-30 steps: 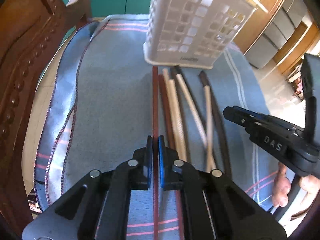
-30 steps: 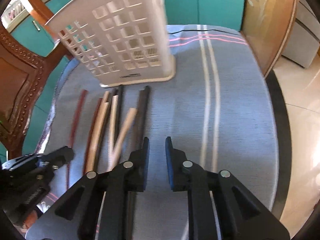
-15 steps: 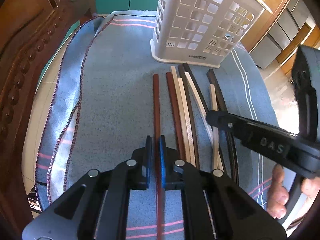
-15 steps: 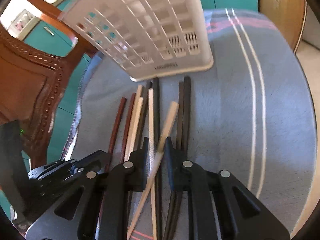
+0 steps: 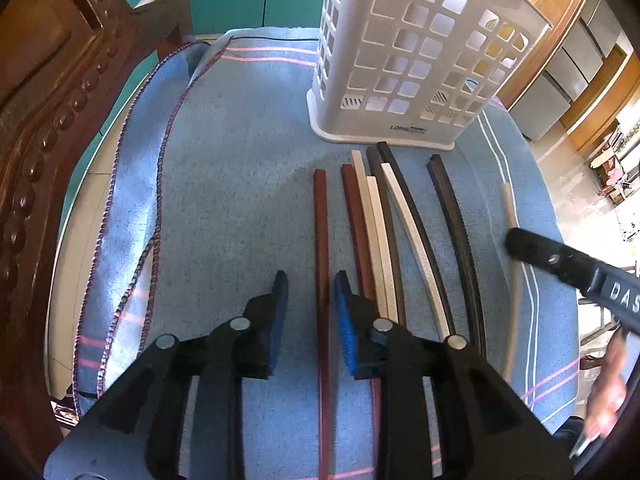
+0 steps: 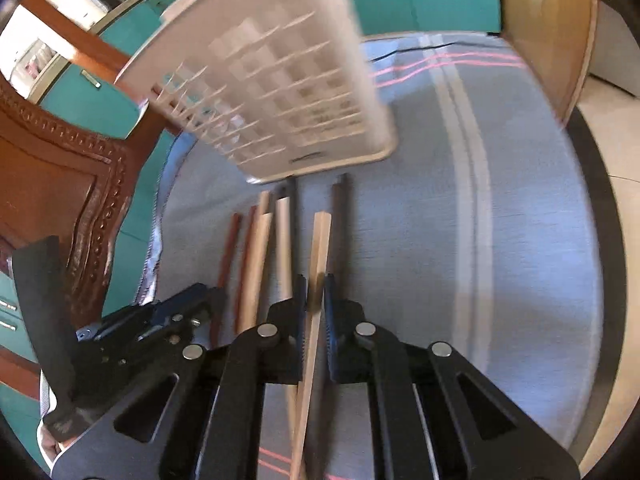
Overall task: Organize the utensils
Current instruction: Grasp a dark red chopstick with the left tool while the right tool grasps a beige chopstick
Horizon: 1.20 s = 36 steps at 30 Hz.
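Right gripper (image 6: 316, 292), pitched steeply downward, jaws just closed, clamps a pale wooden chopstick (image 6: 320, 240) whose long axis runs toward 12 o'clock, where the white lattice plastic basket (image 6: 280, 92) stands on the blue cloth (image 6: 460, 240). Left gripper (image 5: 310, 300), jaws just parted, straddles without pressing a reddish-brown chopstick (image 5: 321, 232) lying on the cloth, likewise pointing at 12 o'clock; the basket (image 5: 408, 64) sits at 1 o'clock.

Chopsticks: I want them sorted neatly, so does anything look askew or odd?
One does: the pale chopstick in the right gripper sits apart from the row by the white basket. The cloth edge is bunched up.
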Available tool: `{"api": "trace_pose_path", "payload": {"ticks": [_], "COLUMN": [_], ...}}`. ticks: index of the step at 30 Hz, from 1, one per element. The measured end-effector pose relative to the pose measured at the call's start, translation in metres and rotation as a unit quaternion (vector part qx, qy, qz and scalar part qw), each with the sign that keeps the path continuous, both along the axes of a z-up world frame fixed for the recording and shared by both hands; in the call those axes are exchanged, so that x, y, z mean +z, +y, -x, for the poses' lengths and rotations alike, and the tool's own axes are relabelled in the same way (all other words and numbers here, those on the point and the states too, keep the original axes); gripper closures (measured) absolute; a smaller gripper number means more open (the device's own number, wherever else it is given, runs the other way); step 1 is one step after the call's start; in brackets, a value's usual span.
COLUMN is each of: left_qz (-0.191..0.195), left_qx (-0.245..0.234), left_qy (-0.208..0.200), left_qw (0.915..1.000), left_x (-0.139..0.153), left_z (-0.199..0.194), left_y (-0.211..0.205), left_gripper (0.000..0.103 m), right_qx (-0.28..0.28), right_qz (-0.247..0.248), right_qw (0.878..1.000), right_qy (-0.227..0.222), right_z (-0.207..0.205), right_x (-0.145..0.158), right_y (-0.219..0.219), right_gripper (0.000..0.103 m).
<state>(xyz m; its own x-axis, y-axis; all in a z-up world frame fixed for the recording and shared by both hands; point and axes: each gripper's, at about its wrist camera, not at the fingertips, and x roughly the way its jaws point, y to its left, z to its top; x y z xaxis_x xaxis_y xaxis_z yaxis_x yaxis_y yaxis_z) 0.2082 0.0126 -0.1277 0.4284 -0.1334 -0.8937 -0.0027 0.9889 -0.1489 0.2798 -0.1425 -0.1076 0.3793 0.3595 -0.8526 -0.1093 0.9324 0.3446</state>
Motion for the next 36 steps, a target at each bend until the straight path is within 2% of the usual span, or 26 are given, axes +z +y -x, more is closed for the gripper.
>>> {"api": "trace_pose_path", "payload": {"ticks": [3, 5, 9, 12, 15, 24, 29, 36], "left_qz": [-0.004, -0.013, -0.030, -0.045, -0.051, -0.044, -0.031, -0.044], "left_qx": [0.003, 0.006, 0.007, 0.006, 0.004, 0.002, -0.005, -0.040], "left_qy": [0.001, 0.000, -0.001, -0.001, -0.002, -0.002, 0.000, -0.006], "left_qw": [1.0000, 0.9999, 0.9995, 0.9990, 0.9987, 0.9990, 0.9995, 0.9982], "left_x": [0.001, 0.000, 0.000, 0.000, -0.001, -0.001, -0.001, -0.005], "left_z": [0.002, 0.003, 0.001, 0.000, -0.004, -0.009, -0.012, -0.017], "left_y": [-0.004, -0.006, -0.009, -0.013, -0.013, -0.010, -0.003, -0.010], "left_gripper": [0.058, 0.057, 0.056, 0.055, 0.052, 0.050, 0.047, 0.031], "right_qx": [-0.021, -0.036, -0.025, -0.017, -0.014, -0.015, -0.022, -0.035], "right_qz": [0.050, 0.106, 0.124, 0.167, 0.186, 0.186, 0.172, 0.147], "right_qw": [0.998, 0.994, 0.992, 0.985, 0.982, 0.982, 0.984, 0.988], "right_qy": [-0.004, -0.011, -0.004, -0.023, -0.032, -0.032, -0.031, -0.040], "right_z": [0.001, 0.000, -0.001, -0.001, 0.000, -0.001, -0.007, -0.005], "right_x": [-0.004, -0.009, -0.025, -0.026, -0.026, -0.029, -0.027, -0.011], "right_y": [-0.018, -0.026, -0.017, -0.011, -0.002, -0.002, 0.000, -0.015], "right_gripper": [0.093, 0.094, 0.094, 0.093, 0.093, 0.091, 0.078, 0.076]}}
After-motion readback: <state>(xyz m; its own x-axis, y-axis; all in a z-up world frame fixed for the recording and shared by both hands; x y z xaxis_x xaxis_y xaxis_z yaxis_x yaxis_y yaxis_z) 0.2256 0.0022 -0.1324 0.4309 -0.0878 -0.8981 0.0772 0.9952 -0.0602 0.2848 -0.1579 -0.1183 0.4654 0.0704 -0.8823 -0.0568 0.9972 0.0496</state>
